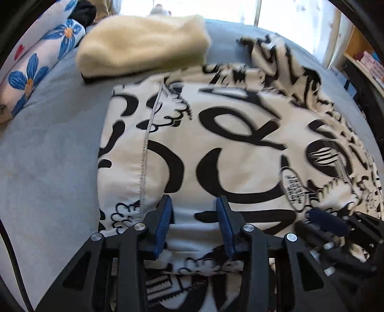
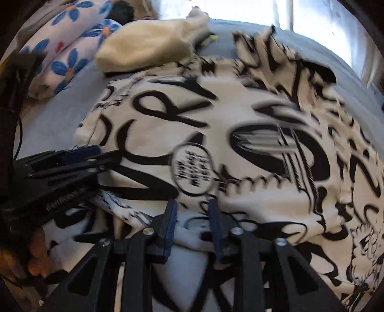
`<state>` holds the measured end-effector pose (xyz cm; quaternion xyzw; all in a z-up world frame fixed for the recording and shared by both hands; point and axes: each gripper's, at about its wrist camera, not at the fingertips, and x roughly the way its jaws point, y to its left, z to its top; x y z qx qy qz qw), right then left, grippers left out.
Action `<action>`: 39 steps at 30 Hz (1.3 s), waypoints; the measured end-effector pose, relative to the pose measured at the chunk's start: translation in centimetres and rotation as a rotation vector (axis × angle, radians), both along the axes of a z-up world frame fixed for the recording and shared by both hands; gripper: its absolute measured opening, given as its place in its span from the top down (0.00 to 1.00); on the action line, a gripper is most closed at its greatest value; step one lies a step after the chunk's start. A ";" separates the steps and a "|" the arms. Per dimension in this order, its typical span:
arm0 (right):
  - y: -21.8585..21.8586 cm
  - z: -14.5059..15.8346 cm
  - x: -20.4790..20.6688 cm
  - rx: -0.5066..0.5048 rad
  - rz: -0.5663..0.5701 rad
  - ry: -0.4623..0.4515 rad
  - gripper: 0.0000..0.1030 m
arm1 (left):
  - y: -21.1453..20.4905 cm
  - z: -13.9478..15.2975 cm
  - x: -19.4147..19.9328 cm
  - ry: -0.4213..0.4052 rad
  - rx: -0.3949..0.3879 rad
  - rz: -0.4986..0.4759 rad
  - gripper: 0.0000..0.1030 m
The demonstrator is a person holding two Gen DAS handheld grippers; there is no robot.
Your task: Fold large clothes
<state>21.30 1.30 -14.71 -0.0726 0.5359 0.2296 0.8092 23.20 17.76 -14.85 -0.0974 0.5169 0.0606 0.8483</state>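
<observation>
The big black-and-white garment (image 1: 228, 144) lies spread on the blue bed (image 1: 48, 156), stretching away from both tongs. The left tongs (image 1: 194, 204) and right tongs (image 2: 192, 206) sit side by side at its near edge, both apart, cloth bunched between them.

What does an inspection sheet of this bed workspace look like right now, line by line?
Surface: blue sheet, mostly covered.
Job's things: printed garment spread out, near edge bunched between both grippers' fingers.
Clutter: cream bundle at the far side; floral pillows on the left.
Grippers: left gripper and right gripper side by side at the near edge, jaws partly apart; grip unclear.
Cables: black cable at the left edge.
Surroundings: bright window; shelf on the right.
</observation>
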 end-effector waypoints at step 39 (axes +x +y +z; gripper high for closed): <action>-1.8 -0.3 12.2 0.048 -0.226 -0.075 0.88 | 4.3 -0.7 9.8 -0.095 -0.052 -0.003 0.61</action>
